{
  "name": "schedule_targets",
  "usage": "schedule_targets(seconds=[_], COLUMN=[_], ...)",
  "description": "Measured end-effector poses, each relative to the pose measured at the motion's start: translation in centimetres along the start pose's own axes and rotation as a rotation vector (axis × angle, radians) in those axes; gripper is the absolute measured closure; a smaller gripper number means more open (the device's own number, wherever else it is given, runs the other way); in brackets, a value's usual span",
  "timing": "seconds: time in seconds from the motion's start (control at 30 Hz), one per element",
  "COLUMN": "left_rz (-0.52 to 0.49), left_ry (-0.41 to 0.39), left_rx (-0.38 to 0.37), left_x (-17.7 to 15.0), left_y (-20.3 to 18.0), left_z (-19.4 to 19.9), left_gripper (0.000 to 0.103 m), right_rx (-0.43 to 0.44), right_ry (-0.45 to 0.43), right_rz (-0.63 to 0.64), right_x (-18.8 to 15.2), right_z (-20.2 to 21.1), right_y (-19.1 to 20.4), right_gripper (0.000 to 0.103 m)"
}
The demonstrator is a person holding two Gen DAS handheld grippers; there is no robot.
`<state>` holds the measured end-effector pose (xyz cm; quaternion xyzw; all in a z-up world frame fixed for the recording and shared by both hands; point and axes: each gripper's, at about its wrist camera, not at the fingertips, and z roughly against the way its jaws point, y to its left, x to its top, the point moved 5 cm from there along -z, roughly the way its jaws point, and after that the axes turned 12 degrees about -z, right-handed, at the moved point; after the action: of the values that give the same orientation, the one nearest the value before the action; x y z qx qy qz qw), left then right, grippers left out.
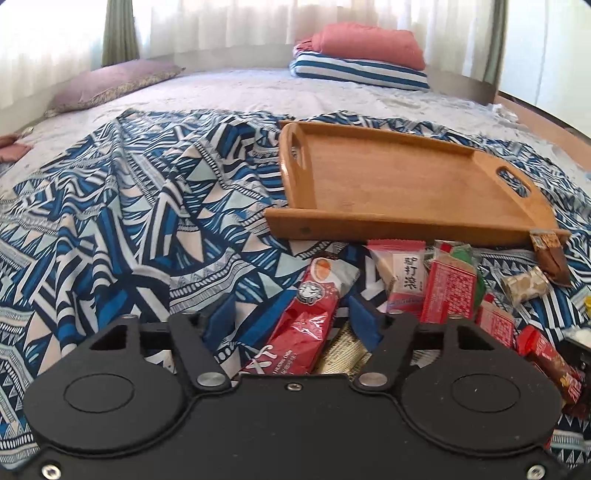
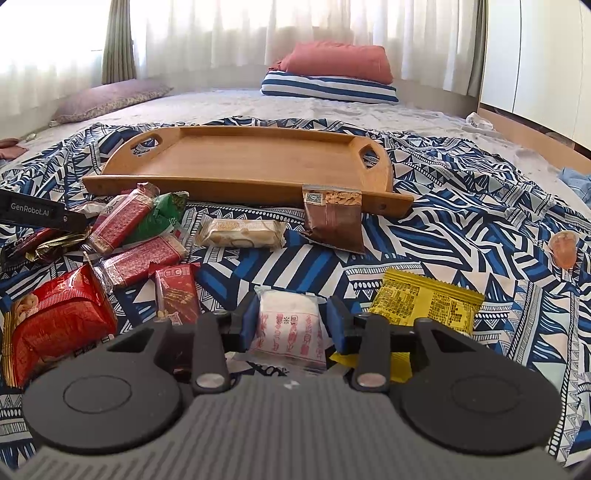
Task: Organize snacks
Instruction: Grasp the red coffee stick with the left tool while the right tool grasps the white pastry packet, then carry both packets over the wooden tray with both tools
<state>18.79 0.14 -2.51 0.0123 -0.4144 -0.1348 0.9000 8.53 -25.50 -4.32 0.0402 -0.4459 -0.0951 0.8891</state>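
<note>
Left wrist view: left gripper (image 1: 291,319) spread wide, straddling a long red packet (image 1: 303,325) at lower centre, pads not touching it. Wooden tray (image 1: 406,225) bare, upper right.

Right wrist view: right gripper (image 2: 291,325) spread around a white pillow pack (image 2: 286,328) at lower centre, contact unclear. Yellow packet (image 2: 424,299) just right.

Judgement: both packs light, crinkly, slippery film, contents likely crushable. Grip across the mid-body, gently.

Home bedroom; bed (image 2: 369,110), pillows (image 2: 332,77), curtains (image 2: 221,33)
</note>
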Motion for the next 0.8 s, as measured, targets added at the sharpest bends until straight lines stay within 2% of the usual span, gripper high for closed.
schedule_targets(seconds=[0.03,0.27,0.4,0.5,0.6,0.63,0.67,0.8], left_rz=[-0.004,0.007,-0.011,0.016,0.039,0.042,0.039,0.022], left_ry=[-0.004,-0.028,-0.044,-0.057,-0.085,-0.096,-0.105,-0.132], left_rx=[-0.001,-0.02,0.001,0.009,0.0,-0.002,-0.005,-0.027], left_x=[0.0,0.2,0.0,-0.1,0.0,0.1,0.1,0.5], left_y=[-0.1,-0.2,-0.4,-0.5,-0.5,-0.6,-0.7,-0.9], left_z=[0.0,0.0,0.2,0.9,2.1,2.7,3.1,4.3], left_gripper=[0.044,0.074,0.077,0.077,0.077,0.077,0.077,0.077], right_rx=[-0.001,-0.012,-0.005,0.007,0.021,0.022,0.017,0.033], right_ry=[-0.002,-0.023,-0.036,-0.032,-0.023,-0.022,-0.024,-0.045], right_rz=[0.001,0.019,0.019,-0.004,-0.031,-0.032,-0.031,-0.04], right_x=[0.0,-0.2,-0.4,-0.2,0.0,0.1,0.3,0.8], right_z=[0.0,-0.1,-0.2,-0.1,0.0,0.1,0.2,1.0], right_y=[0.0,0.2,0.2,-0.1,-0.4,-0.4,-0.4,-0.1], right_gripper=[0.057,0.057,0.057,0.059,0.061,0.067,0.068,0.067])
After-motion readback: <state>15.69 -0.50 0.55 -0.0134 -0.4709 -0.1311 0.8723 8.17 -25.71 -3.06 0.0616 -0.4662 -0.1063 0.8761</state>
